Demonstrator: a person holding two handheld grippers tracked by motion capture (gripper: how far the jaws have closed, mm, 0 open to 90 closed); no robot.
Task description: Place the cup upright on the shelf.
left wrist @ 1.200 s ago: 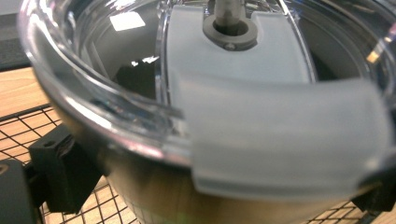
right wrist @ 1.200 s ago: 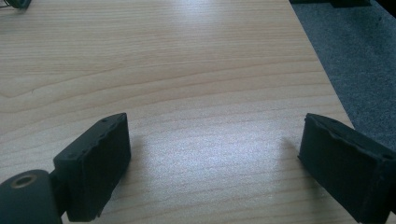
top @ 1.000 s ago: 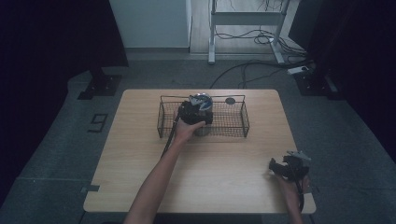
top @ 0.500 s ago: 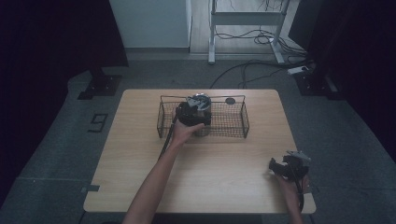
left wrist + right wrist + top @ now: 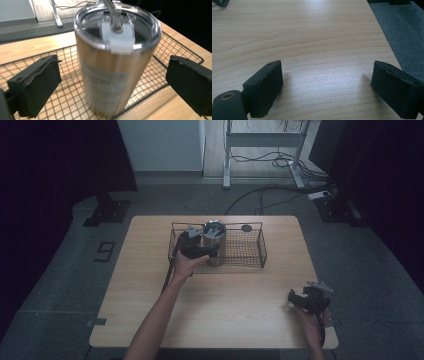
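A steel tumbler with a clear lid stands upright in the left part of a black wire basket at the back middle of the table. My left gripper is just left of the tumbler, over the basket's front left. In the left gripper view the tumbler stands between the wide-open jaws of the left gripper, with a gap on each side, on the basket mesh. My right gripper rests near the front right corner. The right gripper is open over bare wood.
A small black round thing lies on the wooden table behind the basket. The table's right edge is close to the right gripper, with grey floor beyond. A desk frame and cables stand on the floor behind.
The left gripper has drawn back a little to the left and toward the person, away from the tumbler, which now stands free in the basket. The right gripper has stayed put.
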